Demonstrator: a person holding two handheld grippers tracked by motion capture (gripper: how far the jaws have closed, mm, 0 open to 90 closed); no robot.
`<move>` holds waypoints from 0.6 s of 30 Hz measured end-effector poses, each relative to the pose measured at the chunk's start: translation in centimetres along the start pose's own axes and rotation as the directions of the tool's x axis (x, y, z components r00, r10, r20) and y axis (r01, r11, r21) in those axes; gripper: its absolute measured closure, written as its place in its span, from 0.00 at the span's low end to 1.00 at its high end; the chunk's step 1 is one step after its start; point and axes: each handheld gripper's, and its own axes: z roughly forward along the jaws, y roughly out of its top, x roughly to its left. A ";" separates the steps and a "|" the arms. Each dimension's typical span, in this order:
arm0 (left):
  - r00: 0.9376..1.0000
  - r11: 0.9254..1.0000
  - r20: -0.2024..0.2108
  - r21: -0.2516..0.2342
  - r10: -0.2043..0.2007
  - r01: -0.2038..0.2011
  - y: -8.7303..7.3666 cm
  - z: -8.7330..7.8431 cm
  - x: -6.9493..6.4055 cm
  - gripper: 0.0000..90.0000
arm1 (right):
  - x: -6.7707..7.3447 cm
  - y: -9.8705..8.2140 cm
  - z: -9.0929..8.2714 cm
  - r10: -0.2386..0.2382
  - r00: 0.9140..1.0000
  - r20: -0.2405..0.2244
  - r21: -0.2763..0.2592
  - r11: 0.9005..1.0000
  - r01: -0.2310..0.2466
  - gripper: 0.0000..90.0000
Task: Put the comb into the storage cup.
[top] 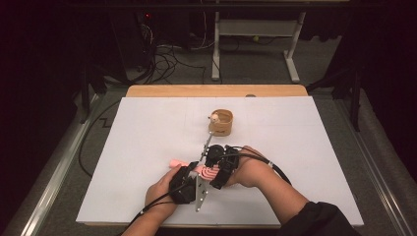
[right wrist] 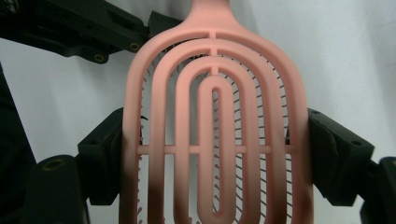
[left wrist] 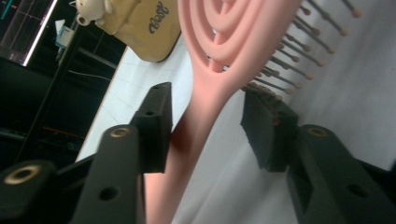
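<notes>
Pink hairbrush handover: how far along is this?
Done: the right gripper is clamped on the vented head of the pink hairbrush, lifted off the white table.
In hand: the left gripper straddles the handle, a gap showing at the far pad.
Left: the left grip, the right's release. The tan cup may be the destination; I cannot tell.

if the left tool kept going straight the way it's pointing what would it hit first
Most likely the pink hairbrush: its handle already lies between the left tool jaws, so the widening head comes first. The tan cup sits farther off to one side.
</notes>
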 end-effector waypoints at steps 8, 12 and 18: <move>0.997 0.999 -0.055 0.000 0.052 -0.052 0.1 -0.1 -0.3 0.67 | 0.0 -0.1 -0.3 -0.010 1.000 0.001 -0.016 1.000 0.010 0.23; 0.996 0.998 -0.072 -0.003 0.055 -0.056 0.1 -0.4 -0.1 0.79 | 0.2 -0.1 -0.2 -0.015 1.000 0.001 -0.016 1.000 0.015 0.23; 0.990 0.995 -0.103 -0.001 0.099 -0.099 0.2 -0.4 -0.3 0.81 | 0.1 -0.1 -0.5 -0.004 1.000 -0.006 -0.026 1.000 0.004 0.23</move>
